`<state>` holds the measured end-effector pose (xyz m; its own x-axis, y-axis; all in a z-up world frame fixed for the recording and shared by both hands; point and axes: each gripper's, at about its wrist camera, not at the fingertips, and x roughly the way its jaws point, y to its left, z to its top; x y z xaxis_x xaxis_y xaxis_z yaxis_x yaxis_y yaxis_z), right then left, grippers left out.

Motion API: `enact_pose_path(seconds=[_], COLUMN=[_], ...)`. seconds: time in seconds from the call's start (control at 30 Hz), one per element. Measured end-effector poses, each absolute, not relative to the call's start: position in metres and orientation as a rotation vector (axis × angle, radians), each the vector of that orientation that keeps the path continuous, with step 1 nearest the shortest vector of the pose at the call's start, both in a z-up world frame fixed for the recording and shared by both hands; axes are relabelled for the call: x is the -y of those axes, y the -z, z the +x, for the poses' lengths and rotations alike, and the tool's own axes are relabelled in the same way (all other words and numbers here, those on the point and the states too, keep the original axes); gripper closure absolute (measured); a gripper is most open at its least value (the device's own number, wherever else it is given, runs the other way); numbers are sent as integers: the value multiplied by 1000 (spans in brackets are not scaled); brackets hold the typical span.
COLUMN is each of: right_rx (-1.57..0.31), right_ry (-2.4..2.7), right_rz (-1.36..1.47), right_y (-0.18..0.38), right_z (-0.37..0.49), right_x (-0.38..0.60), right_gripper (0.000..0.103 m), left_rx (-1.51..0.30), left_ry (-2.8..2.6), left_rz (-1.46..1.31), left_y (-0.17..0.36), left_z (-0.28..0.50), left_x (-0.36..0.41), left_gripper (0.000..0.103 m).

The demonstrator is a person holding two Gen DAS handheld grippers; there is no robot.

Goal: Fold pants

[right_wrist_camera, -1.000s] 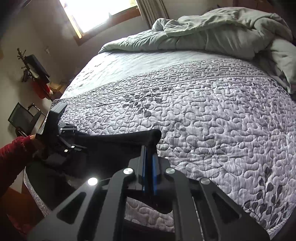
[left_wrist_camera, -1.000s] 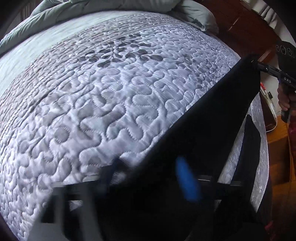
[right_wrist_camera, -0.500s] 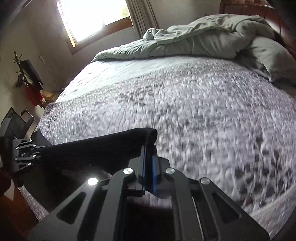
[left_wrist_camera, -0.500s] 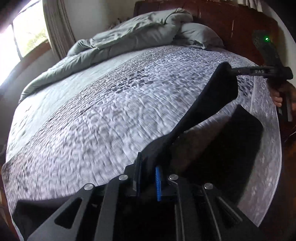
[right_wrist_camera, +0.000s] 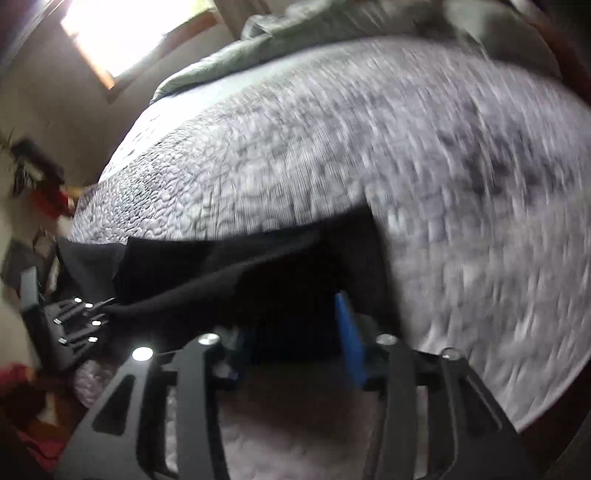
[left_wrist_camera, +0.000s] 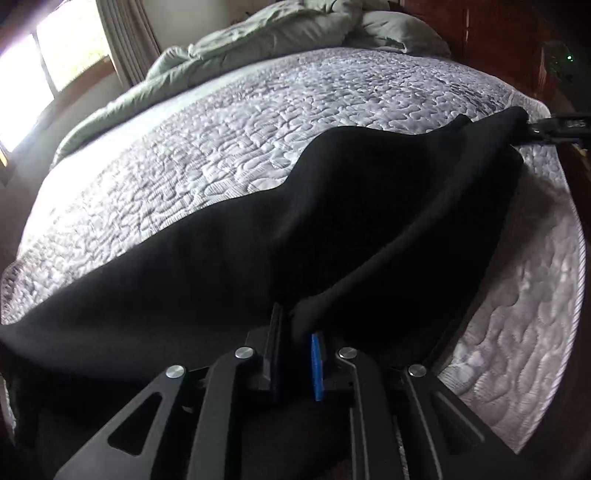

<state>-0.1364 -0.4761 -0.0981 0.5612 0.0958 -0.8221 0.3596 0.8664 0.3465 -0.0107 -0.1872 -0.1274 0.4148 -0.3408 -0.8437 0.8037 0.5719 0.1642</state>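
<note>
Black pants (left_wrist_camera: 332, 229) lie spread on the quilt (left_wrist_camera: 258, 122), near its front edge. Left gripper (left_wrist_camera: 295, 332) pinches a fold. Right gripper (right_wrist_camera: 295, 325): jaws apart, apparently released. Advice: lower the fold evenly, edges aligned.

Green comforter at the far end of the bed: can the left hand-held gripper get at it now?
Probably not yet. The left hand-held gripper is shut on the black pants, and the green comforter lies far across the quilt. Nothing blocks the way, but it must let go first.
</note>
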Motion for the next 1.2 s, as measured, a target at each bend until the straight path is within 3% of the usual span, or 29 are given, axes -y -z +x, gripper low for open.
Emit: enact_pose_path(seconds=[0.13, 0.3, 0.33, 0.4, 0.43, 0.47, 0.67, 0.83, 1.03, 1.2], right_rx=[-924, -836, -821, -821, -829, -842, -843, -661, -945, -913], right_ry=[45, -27, -28, 0, 6, 17, 76, 22, 210, 246], right_rz=[801, 1037, 1069, 1116, 1117, 1105, 890, 626, 799, 788], right_y=[113, 125, 127, 131, 131, 129, 79, 37, 129, 124], right_z=[-157, -153, -150, -139, -135, -128, -110, -126, -131, -138], right_x=[472, 467, 469, 473, 474, 475, 468, 455, 486, 478], right_gripper=[39, 36, 38, 68, 92, 96, 98, 98, 96, 95], left_rx=[-887, -890, -892, -906, -915, -925, -884, -824, -885, -862], left_ry=[746, 737, 738, 741, 740, 739, 743, 733, 713, 710], left_rz=[597, 620, 625, 627, 625, 620, 562, 564, 654, 669], left_y=[129, 128, 128, 127, 126, 124, 94, 81, 127, 131], left_z=[-6, -7, -6, -2, -1, 1, -6, -28, -38, -39], left_x=[191, 194, 194, 197, 197, 197, 197, 203, 227, 233], left_gripper=[90, 89, 89, 88, 88, 88, 86, 86, 86, 86])
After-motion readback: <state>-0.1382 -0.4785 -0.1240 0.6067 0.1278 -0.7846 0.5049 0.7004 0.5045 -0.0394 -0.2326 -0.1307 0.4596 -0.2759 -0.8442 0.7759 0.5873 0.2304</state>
